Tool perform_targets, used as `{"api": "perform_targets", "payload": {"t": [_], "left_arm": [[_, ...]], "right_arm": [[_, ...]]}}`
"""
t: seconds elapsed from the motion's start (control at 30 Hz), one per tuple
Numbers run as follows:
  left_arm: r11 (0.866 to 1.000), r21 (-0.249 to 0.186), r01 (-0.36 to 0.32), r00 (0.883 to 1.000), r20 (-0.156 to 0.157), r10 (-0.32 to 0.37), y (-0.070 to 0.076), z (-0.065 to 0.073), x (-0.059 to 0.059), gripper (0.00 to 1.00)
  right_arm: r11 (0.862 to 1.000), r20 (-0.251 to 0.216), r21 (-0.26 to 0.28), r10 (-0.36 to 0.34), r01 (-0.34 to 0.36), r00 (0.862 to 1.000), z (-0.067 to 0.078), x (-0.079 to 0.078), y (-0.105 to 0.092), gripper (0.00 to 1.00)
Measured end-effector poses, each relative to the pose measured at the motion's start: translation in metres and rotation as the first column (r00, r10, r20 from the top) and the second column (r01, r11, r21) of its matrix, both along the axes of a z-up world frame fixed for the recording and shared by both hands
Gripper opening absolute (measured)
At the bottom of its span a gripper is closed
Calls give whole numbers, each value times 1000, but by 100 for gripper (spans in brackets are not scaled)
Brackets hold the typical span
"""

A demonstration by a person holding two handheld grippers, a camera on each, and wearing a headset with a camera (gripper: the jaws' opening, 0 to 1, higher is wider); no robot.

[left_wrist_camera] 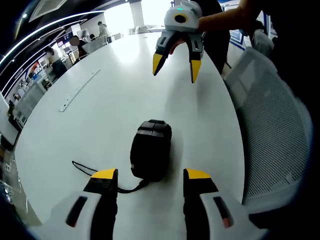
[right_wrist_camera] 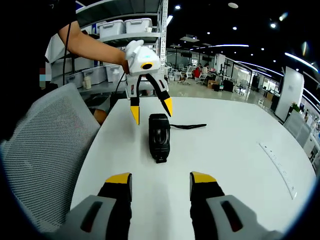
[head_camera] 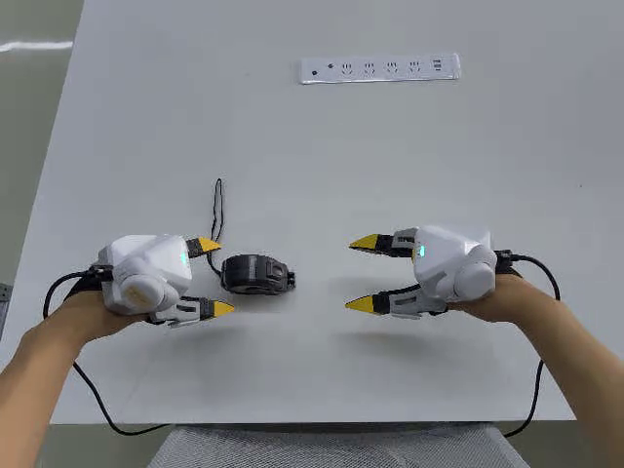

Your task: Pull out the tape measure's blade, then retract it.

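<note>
Lying betw. released L claw point(head_camera: 222, 276), released R claw point(head_camera: 351, 274): rounded black tape measure point(head_camera: 255, 274).

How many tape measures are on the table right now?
1. The black tape measure lies on the white table, just ahead of the left gripper. Nothing there looks able to hide another.

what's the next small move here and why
Probably ease the left tongs forward around the tape measure and close: it lies untouched just ahead of their open tips, blade not yet out, with the right tongs open and farther off.
</note>
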State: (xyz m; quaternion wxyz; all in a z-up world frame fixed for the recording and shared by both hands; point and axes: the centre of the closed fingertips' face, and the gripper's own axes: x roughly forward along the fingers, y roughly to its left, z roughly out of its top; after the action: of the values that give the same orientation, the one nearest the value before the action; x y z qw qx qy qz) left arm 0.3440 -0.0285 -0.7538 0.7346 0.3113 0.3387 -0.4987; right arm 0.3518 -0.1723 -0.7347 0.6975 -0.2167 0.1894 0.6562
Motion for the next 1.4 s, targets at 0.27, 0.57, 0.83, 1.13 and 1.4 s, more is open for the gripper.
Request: {"api": "perform_targets", "payload": {"t": [0.27,0.57,0.83,1.13,1.4], "left_arm": [[999,15,41,999,-9,-41,-5,-5,3,45],[997,26,74,997,-27,-73,-9,-11,6,43],[994,30,110,993,-40,-108,-11,-17,10,38],[991,24,129,990,-63,-128,-12,-22,11,35],[985,20,169,982,-84,-167,-16,-24,9,33]], "right_arm": [[1000,-4,-5,15,-15,1000,-6,1,12,43],[999,-14,-17,41,-42,999,-16,0,26,40],[998,-25,-20,53,-53,998,-25,2,42,36],[997,-47,-39,69,-71,997,-38,1,51,34],[996,-62,-53,68,-72,996,-48,3,60,30]]}}
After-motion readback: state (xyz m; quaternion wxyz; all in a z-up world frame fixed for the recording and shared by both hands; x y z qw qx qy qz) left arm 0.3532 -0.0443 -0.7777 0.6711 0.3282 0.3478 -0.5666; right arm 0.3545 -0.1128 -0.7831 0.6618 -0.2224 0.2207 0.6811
